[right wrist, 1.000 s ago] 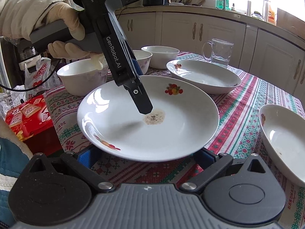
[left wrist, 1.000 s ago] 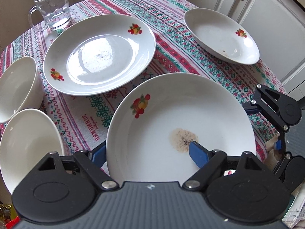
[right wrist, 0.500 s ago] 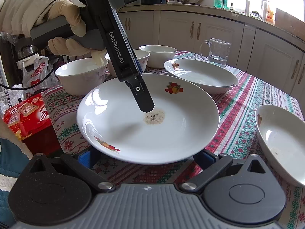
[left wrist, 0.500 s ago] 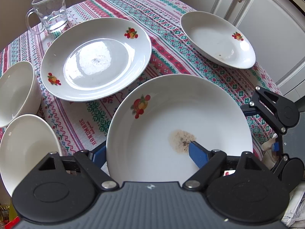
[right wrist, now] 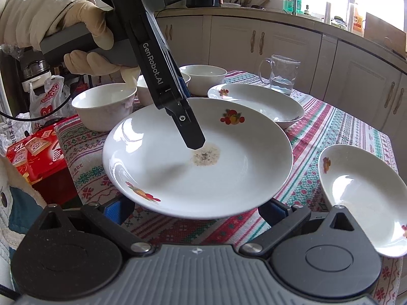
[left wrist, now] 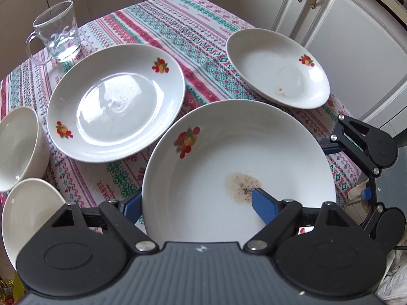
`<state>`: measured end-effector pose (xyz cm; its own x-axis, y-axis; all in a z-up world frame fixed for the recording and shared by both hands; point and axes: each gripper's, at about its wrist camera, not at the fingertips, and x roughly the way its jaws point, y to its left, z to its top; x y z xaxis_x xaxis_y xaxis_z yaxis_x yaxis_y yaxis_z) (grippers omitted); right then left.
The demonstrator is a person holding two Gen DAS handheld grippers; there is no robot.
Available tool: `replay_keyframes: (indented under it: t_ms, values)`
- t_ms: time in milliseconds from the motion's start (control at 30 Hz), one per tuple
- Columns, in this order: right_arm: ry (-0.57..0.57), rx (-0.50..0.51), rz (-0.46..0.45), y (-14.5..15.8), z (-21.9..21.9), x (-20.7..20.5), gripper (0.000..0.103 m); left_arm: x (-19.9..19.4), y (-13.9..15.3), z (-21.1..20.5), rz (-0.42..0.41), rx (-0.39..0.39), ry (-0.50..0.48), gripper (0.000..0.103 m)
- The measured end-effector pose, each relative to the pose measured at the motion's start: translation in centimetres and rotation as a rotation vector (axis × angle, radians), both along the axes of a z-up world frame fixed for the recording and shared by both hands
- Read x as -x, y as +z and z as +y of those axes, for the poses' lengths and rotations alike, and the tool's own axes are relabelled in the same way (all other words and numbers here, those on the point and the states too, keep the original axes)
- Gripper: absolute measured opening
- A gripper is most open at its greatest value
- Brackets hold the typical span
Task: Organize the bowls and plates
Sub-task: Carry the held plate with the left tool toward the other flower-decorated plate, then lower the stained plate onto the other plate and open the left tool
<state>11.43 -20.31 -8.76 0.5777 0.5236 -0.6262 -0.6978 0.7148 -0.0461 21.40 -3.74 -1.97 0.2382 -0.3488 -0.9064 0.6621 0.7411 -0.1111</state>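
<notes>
Stained plate rim clamped in left gripper, lifted above tablecloth, right gripper spread open underneath

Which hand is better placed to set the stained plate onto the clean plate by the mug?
Left. The left tongs clamp the stained plate, lifted beside the clean plate. The right tongs stand open below its edge.

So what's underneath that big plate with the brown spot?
Under the raised plate you can see striped tablecloth and the right gripper's blue fingertips. Whatever lies beneath its middle is covered.
</notes>
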Motion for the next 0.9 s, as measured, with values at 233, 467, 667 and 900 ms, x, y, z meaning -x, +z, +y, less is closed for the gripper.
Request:
replay_keyframes:
  t_ms: [233, 467, 667, 900]
  values:
    - [-0.021, -0.007, -0.012, 1.0, -1.8, -0.1, 0.103, -0.3, 1.3, -2.0, -0.027, 0.015, -0.021, 0.087]
    - [-0.053, -0.002, -0.031, 2.0, -3.9, -0.3, 0.103, -1.3, 2.3, -4.6, -0.046, 0.034, -0.056, 0.087]
    - [-0.091, 0.008, -0.044, 2.6, -6.0, -0.6, 0.103, -2.4, 2.7, -7.3, -0.051, 0.043, -0.1, 0.087]
    - [-0.142, 0.012, -0.046, 2.7, -8.0, -1.1, 0.103, -3.8, 2.7, -10.4, -0.049, 0.05, -0.143, 0.087]
